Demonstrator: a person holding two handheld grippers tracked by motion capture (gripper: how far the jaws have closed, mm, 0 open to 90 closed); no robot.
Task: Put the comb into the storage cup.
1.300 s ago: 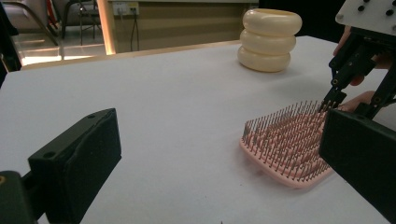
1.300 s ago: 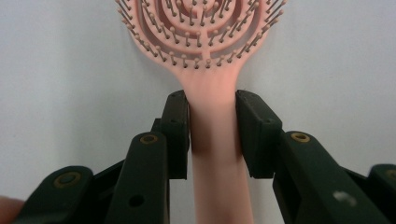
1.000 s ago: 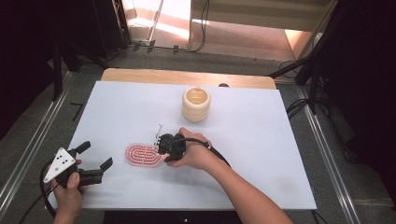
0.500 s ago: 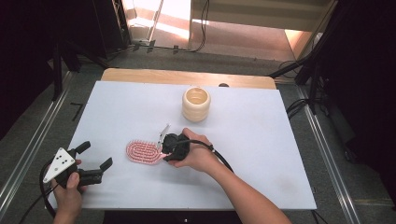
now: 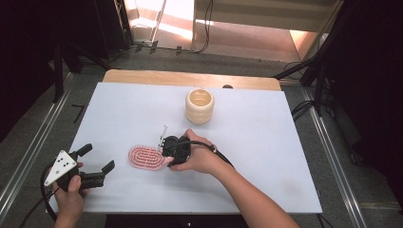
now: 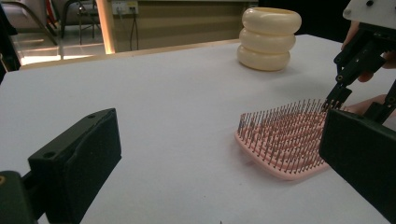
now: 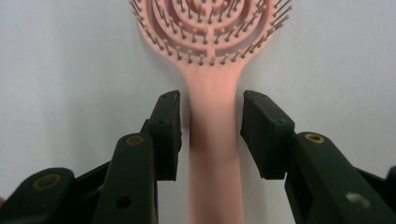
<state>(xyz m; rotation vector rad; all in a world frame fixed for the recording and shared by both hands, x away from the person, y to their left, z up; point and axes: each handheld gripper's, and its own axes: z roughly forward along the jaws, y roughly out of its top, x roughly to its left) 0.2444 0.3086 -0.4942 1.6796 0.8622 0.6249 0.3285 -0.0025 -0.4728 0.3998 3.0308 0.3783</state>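
On the white table [image 5: 285, 142], which carries everything, a cream ringed cup [image 5: 199, 105] stands upright toward the far edge, well apart from the work and out of the way. Nearer the near edge, left of the middle, a pink hairbrush [image 5: 146, 157] lies flat with its bristles up, so its handle is free to be taken from the side. Over that handle sits the right gripper [image 7: 211, 133], its jaws having just been opening: they straddle the handle with a sliver of gap on each side, pressing on nothing, which I read as a release. Near the near left corner, the left gripper [image 6: 219, 154] hovers with jaws spread and empty, aimed at the brush head.
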